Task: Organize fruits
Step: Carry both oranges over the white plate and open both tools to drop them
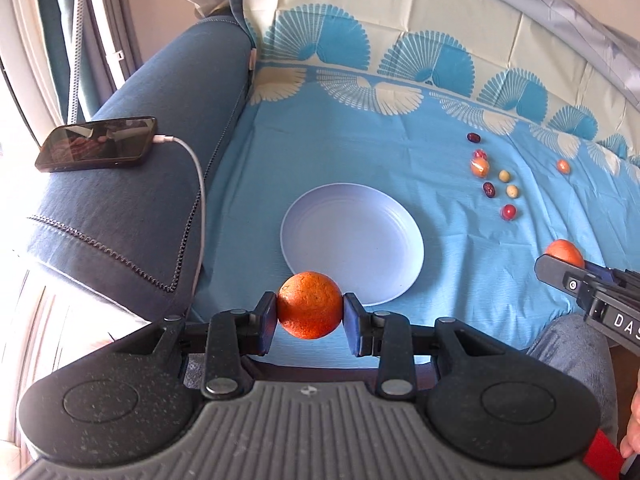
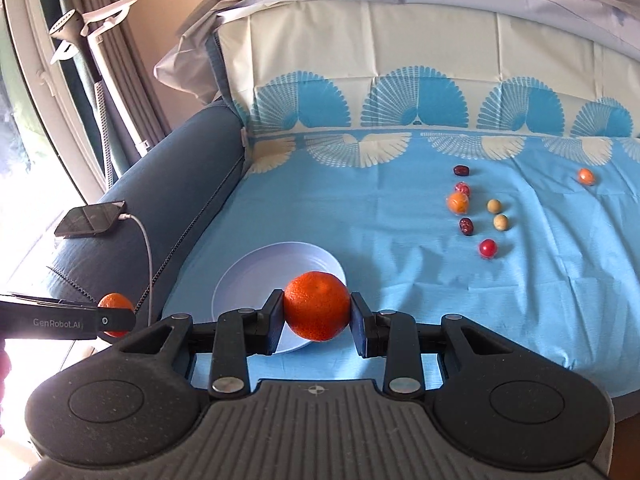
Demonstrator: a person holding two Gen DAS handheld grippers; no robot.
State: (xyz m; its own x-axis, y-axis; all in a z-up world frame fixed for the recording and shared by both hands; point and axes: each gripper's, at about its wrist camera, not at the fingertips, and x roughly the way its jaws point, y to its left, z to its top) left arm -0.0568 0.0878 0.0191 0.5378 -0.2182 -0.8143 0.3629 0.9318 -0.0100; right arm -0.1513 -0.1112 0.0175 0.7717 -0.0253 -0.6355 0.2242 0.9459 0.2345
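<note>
- The left gripper [image 1: 310,311] is clamped on an orange [image 1: 310,305], pads pressed to both its sides.
- The right gripper [image 2: 316,312] likewise pinches a second orange [image 2: 318,306].
- In both wrist views the plate [image 1: 320,216] lies just beyond the fingers, at frame centre; it looks empty.
- The left gripper seems nearer the plate.
- Small fruits [image 2: 460,203] sit scattered at right, well apart from the plate, with open cloth [image 2: 380,220] between.

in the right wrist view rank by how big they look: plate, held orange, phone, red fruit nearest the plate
1. plate
2. orange in the right gripper, enlarged by nearness
3. phone
4. red fruit
</note>
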